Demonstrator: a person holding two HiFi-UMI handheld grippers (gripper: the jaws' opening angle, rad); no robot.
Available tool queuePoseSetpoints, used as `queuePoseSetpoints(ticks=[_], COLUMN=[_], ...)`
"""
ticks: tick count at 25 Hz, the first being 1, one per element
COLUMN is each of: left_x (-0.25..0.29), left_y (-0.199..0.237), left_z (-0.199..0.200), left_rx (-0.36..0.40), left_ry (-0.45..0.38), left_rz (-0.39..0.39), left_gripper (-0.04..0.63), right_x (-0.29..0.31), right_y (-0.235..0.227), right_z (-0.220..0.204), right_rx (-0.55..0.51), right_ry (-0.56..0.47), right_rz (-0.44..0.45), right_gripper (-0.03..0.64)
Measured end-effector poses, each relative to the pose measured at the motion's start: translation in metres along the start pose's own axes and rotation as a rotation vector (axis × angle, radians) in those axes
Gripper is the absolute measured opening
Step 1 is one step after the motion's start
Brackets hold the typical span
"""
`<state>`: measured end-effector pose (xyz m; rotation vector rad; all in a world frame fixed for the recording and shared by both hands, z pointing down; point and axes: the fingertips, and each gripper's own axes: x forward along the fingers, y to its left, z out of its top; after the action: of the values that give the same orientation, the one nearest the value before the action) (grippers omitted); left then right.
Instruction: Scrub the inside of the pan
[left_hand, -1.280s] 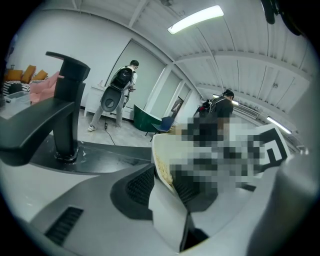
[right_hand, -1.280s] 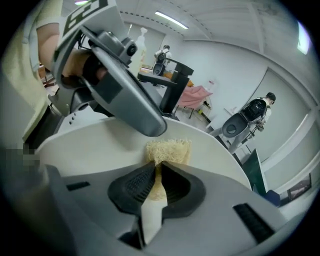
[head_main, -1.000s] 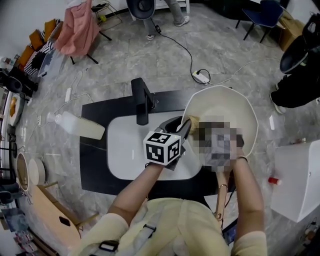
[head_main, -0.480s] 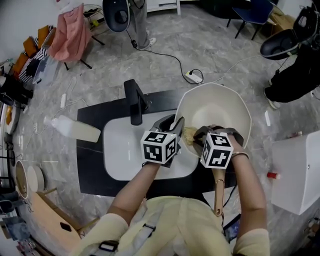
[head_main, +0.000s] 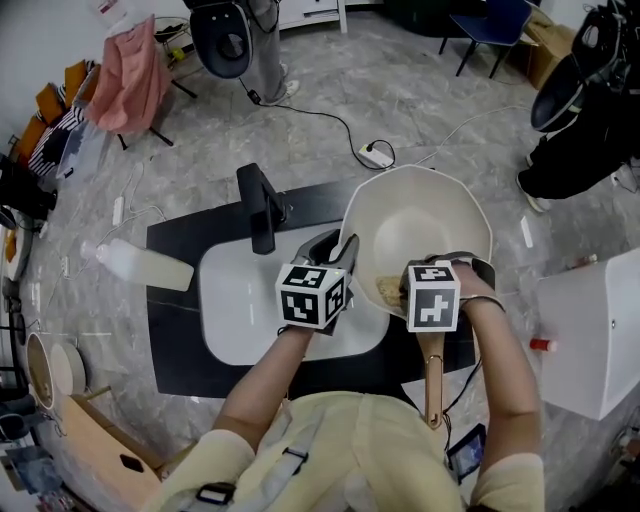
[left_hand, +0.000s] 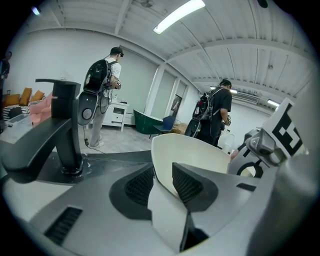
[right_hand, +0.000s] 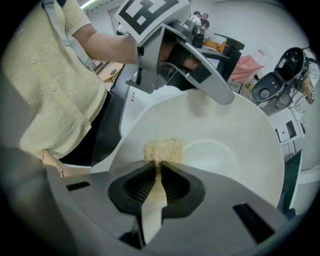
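A cream pan (head_main: 425, 222) is tilted over the sink, its wooden handle (head_main: 433, 385) pointing toward me. My left gripper (head_main: 340, 250) is shut on the pan's left rim (left_hand: 192, 150), which sits between its pads in the left gripper view. My right gripper (head_main: 397, 290) points steeply down into the pan and is shut on a tan scrub sponge (right_hand: 162, 149). The sponge (head_main: 385, 288) presses on the pan's near inner wall (right_hand: 230, 150). The left gripper (right_hand: 200, 75) shows at the far rim in the right gripper view.
The white sink basin (head_main: 240, 300) is set in a black countertop (head_main: 175, 335) with a black faucet (head_main: 258, 205). A pale bottle (head_main: 145, 265) lies to the left. A white box (head_main: 590, 335) stands on the right. Cables and people's legs are on the floor beyond.
My right gripper has drawn the sponge toward me, from deeper in the pan to its near wall, and tipped more downward. The left gripper has kept its hold on the rim.
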<state>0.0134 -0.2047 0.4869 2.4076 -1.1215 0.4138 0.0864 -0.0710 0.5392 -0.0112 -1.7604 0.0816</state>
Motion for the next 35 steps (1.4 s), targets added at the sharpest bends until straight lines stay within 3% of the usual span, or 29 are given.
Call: queuePoseSetpoints(ticks=[8,15,22,35], left_x=[0.0,0.0,-0.001,-0.001], left_y=[-0.001,-0.002,-0.003,-0.005], left_z=[0.001,0.001,0.001,0.002], left_rx=[0.035,0.073,0.092,0.106], left_ry=[0.001,0.011,0.014,0.018], left_rz=[0.024,0.042,0.04,0.031], left_gripper=[0.12,0.12,0.12,0.12], right_x=[0.0,-0.002,-0.004,-0.014], right_y=[0.007,-0.003,-0.033,-0.114], right_z=[-0.043,-0.082,-0.119,-0.143], right_rx=[0.053,0.082,0.044,0.073], right_ry=[0.199,0.392,0.566,0.605], right_rz=[0.061,-0.002,-0.174,-0.565], right_gripper=[0.048,0.048,0.048,0.049])
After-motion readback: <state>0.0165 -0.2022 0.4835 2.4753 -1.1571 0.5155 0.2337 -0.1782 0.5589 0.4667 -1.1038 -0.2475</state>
